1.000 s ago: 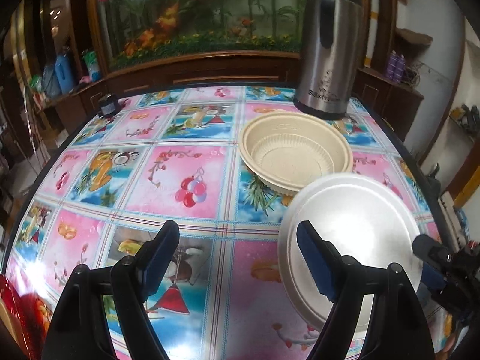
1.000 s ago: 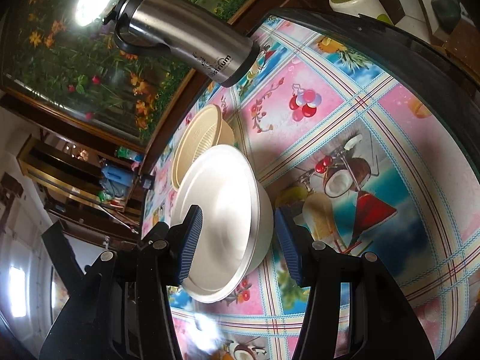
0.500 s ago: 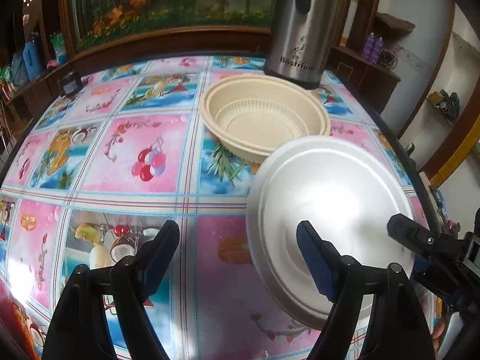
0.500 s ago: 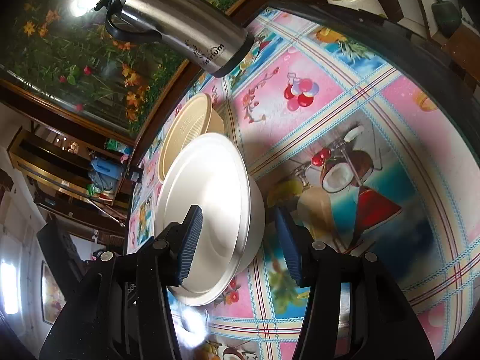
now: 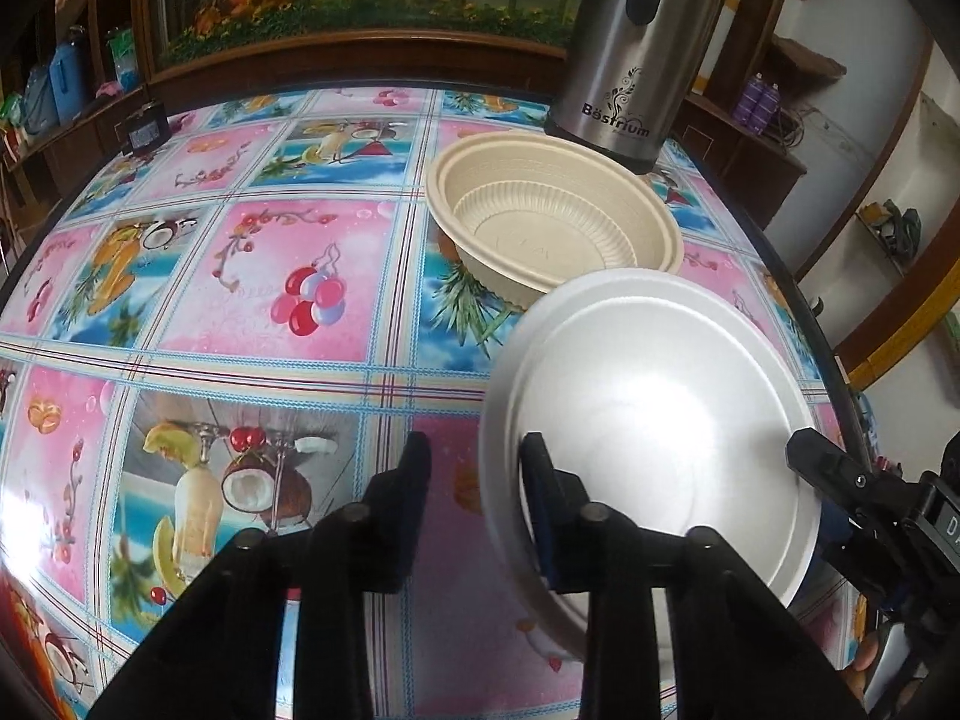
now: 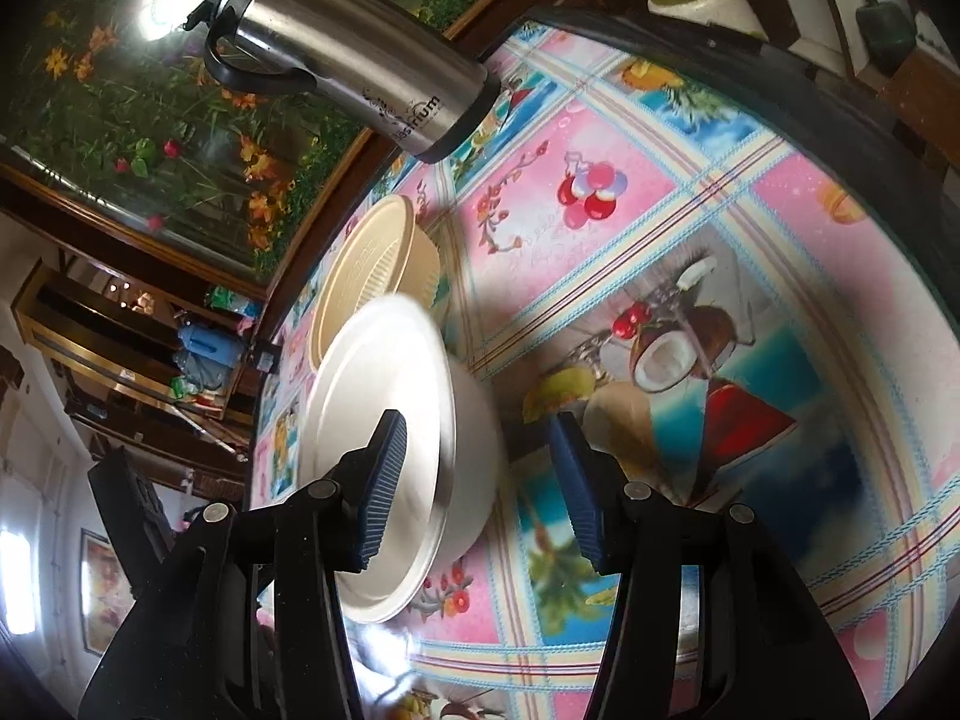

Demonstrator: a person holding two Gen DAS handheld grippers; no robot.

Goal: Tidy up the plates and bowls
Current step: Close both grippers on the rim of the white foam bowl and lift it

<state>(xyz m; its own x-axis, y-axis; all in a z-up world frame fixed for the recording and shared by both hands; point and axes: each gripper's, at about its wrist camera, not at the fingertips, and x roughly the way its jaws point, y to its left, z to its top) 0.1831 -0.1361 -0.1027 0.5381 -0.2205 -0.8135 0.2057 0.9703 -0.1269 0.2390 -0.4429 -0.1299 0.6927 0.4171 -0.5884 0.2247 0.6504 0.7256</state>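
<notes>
Near tabletop (image 5: pixel 336 276) edge, white plate (image 5: pixel 654 420) noted beside beige bowl (image 5: pixel 552 222). Left gripper (image 5: pixel 474 468) fingers narrowed astride plate rim; right gripper (image 6: pixel 480 480) fingers spread. Plate judged light, thin, crushable; rim grip advised.

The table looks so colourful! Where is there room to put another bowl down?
The table is bare left of the beige bowl and white bowl, out to the small black box at the far left edge. It is crowded on the right, where both bowls and the steel flask cluster.
</notes>
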